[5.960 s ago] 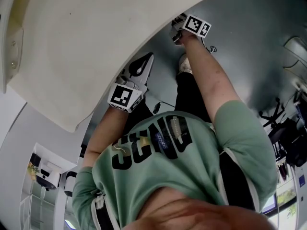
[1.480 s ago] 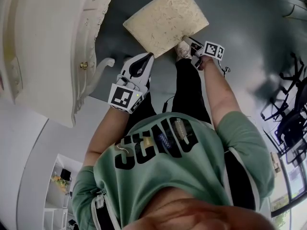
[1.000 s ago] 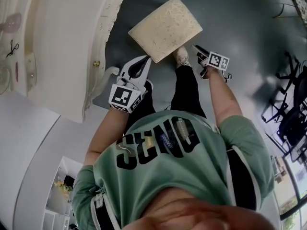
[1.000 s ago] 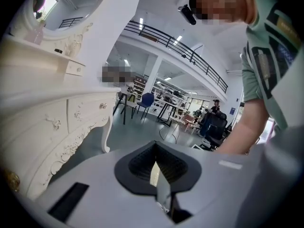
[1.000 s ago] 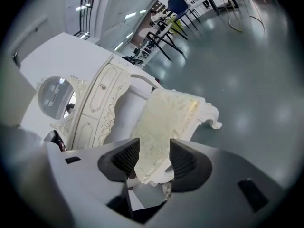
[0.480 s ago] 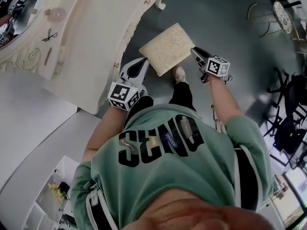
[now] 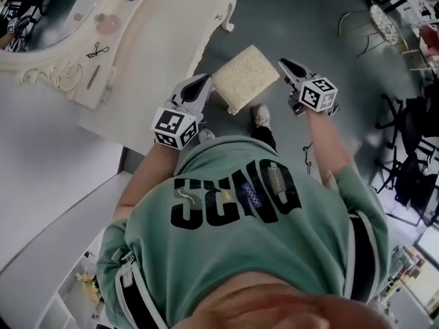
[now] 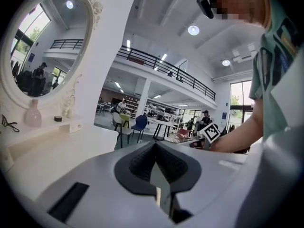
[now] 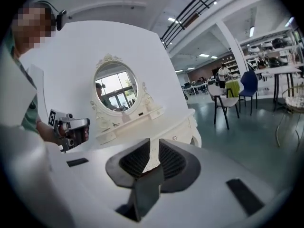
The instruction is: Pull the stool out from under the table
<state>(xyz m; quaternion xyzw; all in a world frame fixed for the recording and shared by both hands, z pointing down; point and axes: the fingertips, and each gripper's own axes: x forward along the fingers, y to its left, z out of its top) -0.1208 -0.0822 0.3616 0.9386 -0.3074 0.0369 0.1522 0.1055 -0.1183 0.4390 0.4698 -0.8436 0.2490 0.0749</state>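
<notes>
Right gripper (image 7: 284, 64): the jaws have just been closing. A narrow gap is left and nothing is held. Left gripper (image 7: 204, 80): the jaws are drawn together, empty. Both are raised above the stool (image 7: 245, 76), one at each side. Which is nearer cannot fairly be judged from so steep a view. The stool is found beside the table (image 7: 171, 40), apparently clear of it. The seat is near square.
</notes>
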